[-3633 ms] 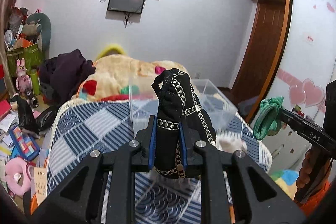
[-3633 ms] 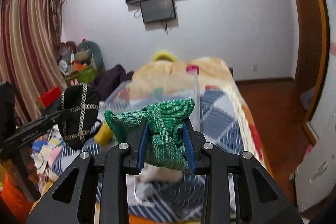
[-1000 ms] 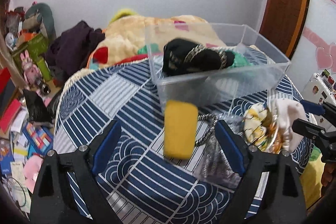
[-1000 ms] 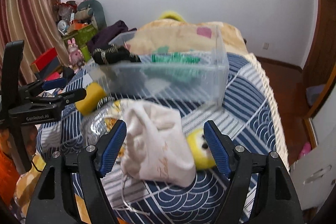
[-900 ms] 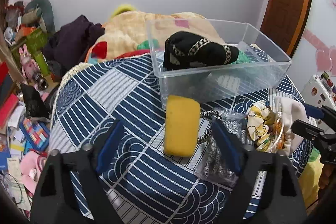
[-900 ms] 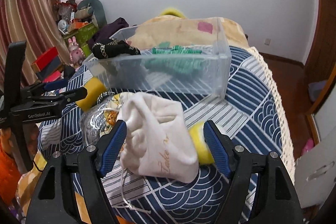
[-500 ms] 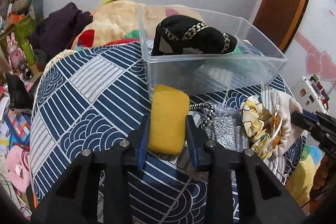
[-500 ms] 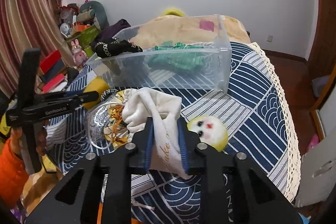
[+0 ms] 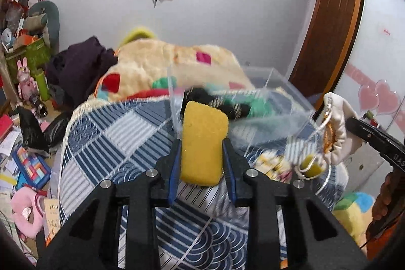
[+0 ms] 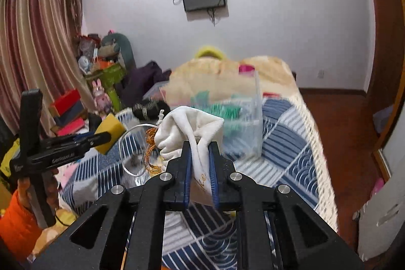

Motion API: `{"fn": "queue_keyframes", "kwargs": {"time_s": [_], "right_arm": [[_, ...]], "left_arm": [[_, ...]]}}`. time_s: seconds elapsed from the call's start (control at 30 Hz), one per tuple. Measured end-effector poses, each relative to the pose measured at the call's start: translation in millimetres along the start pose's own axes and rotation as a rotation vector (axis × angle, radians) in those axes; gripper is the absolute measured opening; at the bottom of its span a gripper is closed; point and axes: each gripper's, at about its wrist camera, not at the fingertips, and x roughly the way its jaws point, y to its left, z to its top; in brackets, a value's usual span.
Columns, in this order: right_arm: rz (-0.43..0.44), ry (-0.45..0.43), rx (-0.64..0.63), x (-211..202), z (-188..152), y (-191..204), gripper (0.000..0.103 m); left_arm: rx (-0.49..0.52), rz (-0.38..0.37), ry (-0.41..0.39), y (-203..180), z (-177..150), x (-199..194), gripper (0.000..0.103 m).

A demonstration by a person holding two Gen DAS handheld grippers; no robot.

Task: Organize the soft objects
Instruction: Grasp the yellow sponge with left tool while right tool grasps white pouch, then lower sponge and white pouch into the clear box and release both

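Note:
My left gripper (image 9: 201, 147) is shut on a yellow sponge (image 9: 203, 141) and holds it up above the blue patterned bedspread (image 9: 101, 148). My right gripper (image 10: 200, 147) is shut on a cream drawstring pouch (image 10: 192, 125), also lifted. The pouch also shows at the right of the left wrist view (image 9: 339, 128). The sponge shows at the left of the right wrist view (image 10: 109, 132). Beyond both stands a clear plastic bin (image 9: 281, 95) holding a black chain-trimmed item (image 9: 215, 103) and a green knit item (image 9: 255, 105).
A small yellow plush (image 9: 273, 166) and a clear plastic bag (image 10: 134, 156) lie on the bedspread in front of the bin. A beige blanket (image 9: 164, 60) is heaped behind it. Clutter and toys (image 9: 22, 98) fill the floor to the left. A wooden door (image 9: 326, 24) is at the right.
Both grippers went from open to shut, the left on the sponge and the right on the pouch. Both have since lifted their objects off the bedspread.

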Motion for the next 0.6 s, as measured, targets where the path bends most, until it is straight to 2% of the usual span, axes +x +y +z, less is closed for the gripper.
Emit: {"fn": "queue_keyframes", "kwargs": {"time_s": [0.2,0.37,0.6], "right_arm": [[-0.011,-0.085,0.001,-3.9,28.3,0.4,0.012],[-0.034,-0.153,-0.014,-2.3,50.5,3.8,0.012],[-0.088,-0.186,-0.010,16.6,68.2,6.3,0.012]], "left_arm": [[0.039,-0.020,-0.101,-17.6,31.2,-13.0,0.031],[0.074,-0.018,-0.152,-33.0,50.1,-13.2,0.031],[0.081,-0.009,-0.118,-37.8,71.2,25.2,0.031]]}}
